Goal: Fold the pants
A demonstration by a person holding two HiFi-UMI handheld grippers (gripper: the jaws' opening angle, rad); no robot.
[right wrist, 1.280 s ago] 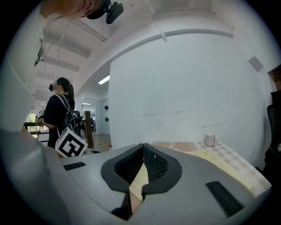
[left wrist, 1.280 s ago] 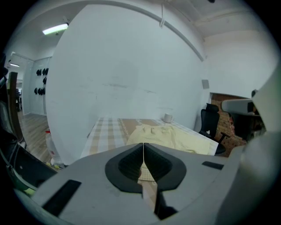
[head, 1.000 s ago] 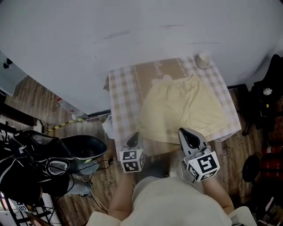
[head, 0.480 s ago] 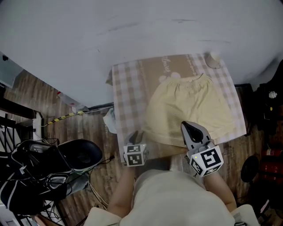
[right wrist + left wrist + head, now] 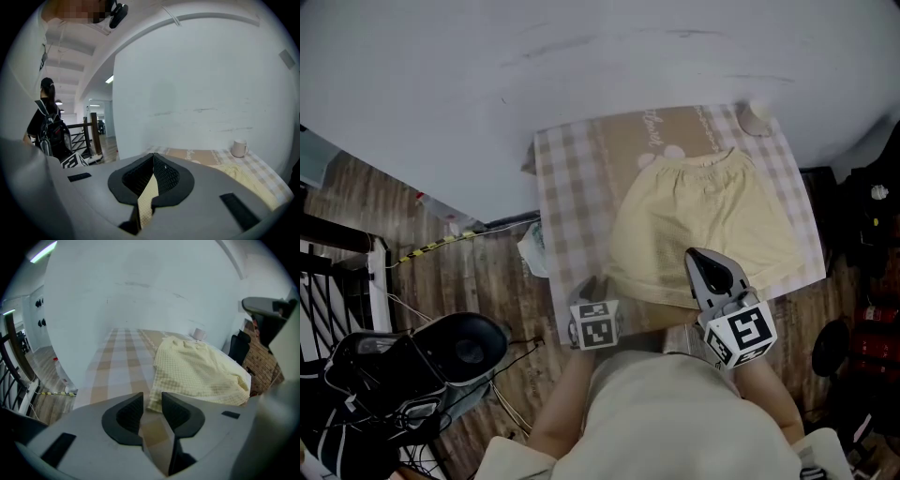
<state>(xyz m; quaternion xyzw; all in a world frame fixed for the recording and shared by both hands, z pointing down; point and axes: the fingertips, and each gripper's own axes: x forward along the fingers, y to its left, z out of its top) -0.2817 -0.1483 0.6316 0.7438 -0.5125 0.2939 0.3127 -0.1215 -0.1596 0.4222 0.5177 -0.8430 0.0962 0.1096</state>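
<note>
Head view hides jaw gaps. Left gripper (image 5: pixel 151 399) just opened, narrow, empty, pants (image 5: pixel 197 371) hem just ahead. Right gripper (image 5: pixel 153 158) closed.

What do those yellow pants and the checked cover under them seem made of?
The pants: soft woven fabric, probably cotton, matte, with a fine waffle-like grid and wrinkles. The tablecloth: looks like thin matte cloth, lying flat; could be coated.

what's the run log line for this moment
left gripper: just opened, empty, near pants hem | right gripper: shut, empty | pants: flat, unfolded
</note>
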